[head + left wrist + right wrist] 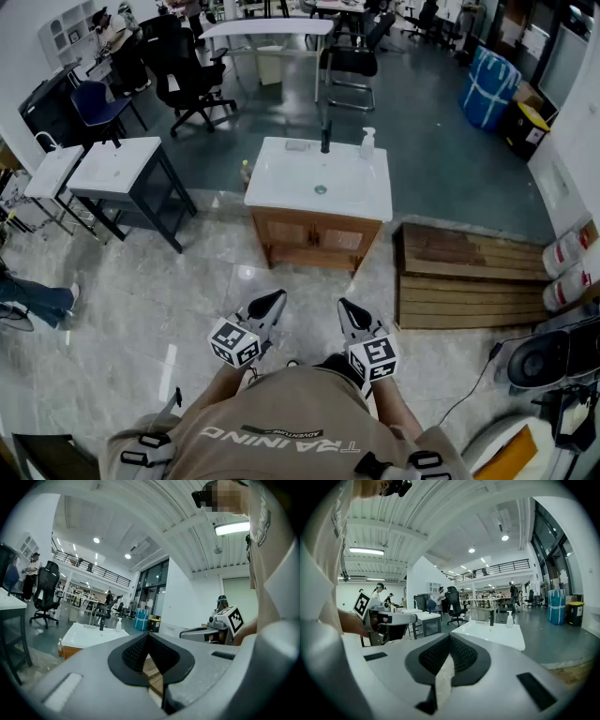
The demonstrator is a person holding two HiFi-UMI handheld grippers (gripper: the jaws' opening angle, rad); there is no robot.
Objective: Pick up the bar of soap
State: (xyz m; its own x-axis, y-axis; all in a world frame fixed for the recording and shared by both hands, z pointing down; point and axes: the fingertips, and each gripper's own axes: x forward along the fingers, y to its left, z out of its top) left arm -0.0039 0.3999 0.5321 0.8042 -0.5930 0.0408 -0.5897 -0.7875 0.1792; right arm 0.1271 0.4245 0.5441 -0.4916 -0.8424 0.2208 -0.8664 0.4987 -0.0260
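Note:
The bar of soap (297, 144) is a small pale block at the back of the white sink top (281, 187), left of the black faucet (326, 139). It lies far ahead of both grippers. My left gripper (272, 302) and right gripper (349, 309) are held side by side close to the person's body, over the tiled floor in front of the wooden cabinet. The left gripper (149, 637) is shut with nothing between its pads. So is the right gripper (450, 637). The sink top (487, 632) shows beyond the right jaws, but the soap cannot be made out there.
A white pump bottle (367, 142) stands right of the faucet. A wooden pallet (469, 277) lies on the floor to the right of the cabinet. A dark table (122, 178) and office chairs (183, 80) stand at the left and behind.

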